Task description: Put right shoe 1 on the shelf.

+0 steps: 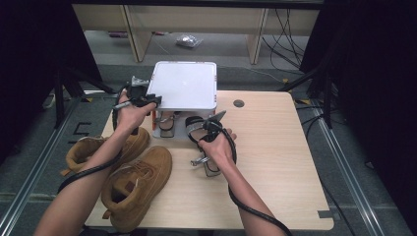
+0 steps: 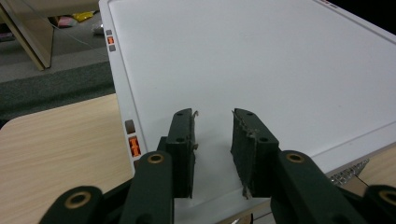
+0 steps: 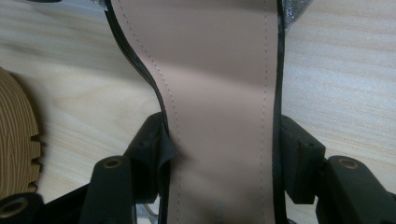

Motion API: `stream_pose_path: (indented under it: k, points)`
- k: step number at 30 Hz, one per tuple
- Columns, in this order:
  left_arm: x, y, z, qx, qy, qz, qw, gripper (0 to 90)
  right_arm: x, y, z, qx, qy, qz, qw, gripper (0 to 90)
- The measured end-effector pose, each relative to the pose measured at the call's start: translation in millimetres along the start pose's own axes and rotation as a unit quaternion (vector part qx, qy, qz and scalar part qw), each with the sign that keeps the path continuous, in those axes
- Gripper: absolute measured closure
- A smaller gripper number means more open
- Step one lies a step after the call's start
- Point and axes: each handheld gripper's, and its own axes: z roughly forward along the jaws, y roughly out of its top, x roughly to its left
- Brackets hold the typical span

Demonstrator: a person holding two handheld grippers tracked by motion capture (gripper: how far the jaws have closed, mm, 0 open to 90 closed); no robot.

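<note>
A flat white lid stands raised at the table's far middle. My left gripper is at its near left corner. In the left gripper view the jaws lie over the lid's white top, apart, with nothing between the pads. My right gripper is near the table's middle. It is shut on a black sandal. In the right gripper view its jaws press on both black edges of the sandal's tan insole, which runs away from the camera.
Two tan boots lie at the table's near left; one boot's ridged sole shows beside the held sandal. A second sandal sits under the lid's front edge. The wooden table has a round hole far right.
</note>
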Motion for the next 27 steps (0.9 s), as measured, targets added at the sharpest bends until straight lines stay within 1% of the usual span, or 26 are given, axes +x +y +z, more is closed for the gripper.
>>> stream_pose_path:
  k: [1, 3, 4, 5, 6, 8, 9, 10, 11, 13, 14, 16, 17, 18, 19, 20, 21, 22, 23, 24, 25, 27]
  points:
    - [-0.2, -0.1, 0.1, -0.001, 0.000, 0.000, 1.0000, 68.0, 2.1, -0.2, 0.1, 0.003, 0.002, 0.016, 0.9999, 43.4]
    - [-0.2, -0.2, 0.0, -0.001, 0.000, 0.000, 1.0000, 68.0, 2.4, 0.2, 0.9, 0.004, 0.001, 0.017, 0.9998, 43.4]
    - [-0.1, -0.2, 0.0, -0.001, 0.000, 0.000, 1.0000, 68.0, -0.3, 0.8, 1.9, -0.004, -0.010, -0.009, 0.9999, 43.4]
    - [0.0, -0.2, 0.0, -0.001, 0.000, 0.000, 1.0000, 68.0, 0.5, 0.8, 2.2, -0.001, -0.009, -0.004, 1.0000, 43.4]
    - [0.0, -0.1, 0.0, -0.001, 0.000, 0.000, 1.0000, 68.0, 2.3, 0.1, 3.1, 0.002, 0.000, 0.017, 0.9998, 43.3]
    - [-0.1, 0.0, 0.1, 0.000, 0.000, 0.000, 1.0000, 68.0, 2.7, 0.4, 4.6, 0.003, -0.003, 0.018, 0.9998, 43.3]
    - [-0.3, 0.0, 0.1, 0.000, 0.000, 0.000, 1.0000, 68.1, 1.2, 1.0, 5.8, 0.002, -0.003, 0.004, 1.0000, 43.3]
    - [-0.3, 0.1, 0.1, 0.000, 0.000, 0.000, 1.0000, 68.0, 3.4, 0.9, 5.9, 0.006, -0.006, 0.020, 0.9998, 43.3]
    - [-0.3, 0.1, 0.1, 0.000, 0.000, 0.000, 1.0000, 68.1, 4.5, 0.9, 6.8, 0.006, -0.005, 0.026, 0.9996, 43.3]
    - [-0.2, -0.1, 0.0, -0.001, 0.001, 0.000, 1.0000, 68.1, 4.0, 1.6, 8.1, 0.007, -0.009, 0.018, 0.9998, 43.2]
    - [0.0, -0.2, 0.0, -0.001, 0.000, 0.000, 1.0000, 68.1, 4.7, 1.9, 8.0, 0.009, -0.011, 0.021, 0.9997, 43.2]
    - [-0.1, -0.3, -0.1, -0.001, 0.001, 0.000, 1.0000, 68.1, 3.9, 2.3, 7.4, 0.011, -0.010, -0.001, 0.9999, 43.1]
    - [-0.1, -0.3, 0.0, -0.001, 0.001, 0.000, 1.0000, 68.2, 4.0, 2.2, 7.4, 0.010, -0.010, -0.001, 0.9999, 43.0]
    - [-0.2, -0.2, 0.0, -0.001, 0.001, 0.001, 1.0000, 68.1, 3.2, 2.1, 8.4, 0.005, -0.016, -0.006, 0.9998, 42.9]
    - [-0.2, -0.2, 0.0, -0.001, 0.001, 0.001, 1.0000, 68.1, 4.4, 1.5, 8.5, 0.005, -0.018, 0.000, 0.9998, 42.7]
    - [-0.2, -0.2, -0.1, -0.001, 0.001, 0.000, 1.0000, 68.1, 4.1, 0.9, 9.1, -0.002, -0.014, -0.003, 0.9999, 42.2]
    - [-0.2, -0.2, -0.1, -0.001, 0.002, 0.001, 1.0000, 68.2, 4.8, 0.8, 8.1, 0.006, -0.010, 0.000, 0.9999, 41.5]
    - [-0.1, -0.2, -0.2, 0.000, 0.002, 0.001, 1.0000, 68.2, 6.2, 0.2, 6.9, 0.010, -0.006, 0.009, 0.9999, 39.9]
    - [0.0, -0.1, -0.2, 0.000, 0.001, 0.000, 1.0000, 68.2, 5.8, -0.8, 6.2, 0.003, -0.004, -0.002, 1.0000, 37.8]
    - [0.0, -0.1, -0.2, 0.000, 0.001, 0.001, 1.0000, 68.2, 7.0, -1.6, 4.0, 0.007, 0.002, 0.001, 1.0000, 36.5]
    - [0.0, 0.0, -0.2, 0.000, 0.001, 0.001, 1.0000, 68.2, 4.9, -2.1, 2.0, 0.000, -0.003, -0.018, 0.9998, 34.5]
    - [-0.2, 0.0, 0.0, 0.000, 0.001, 0.001, 1.0000, 68.2, -0.5, -3.6, -3.1, -0.033, 0.006, -0.057, 0.9978, 32.9]
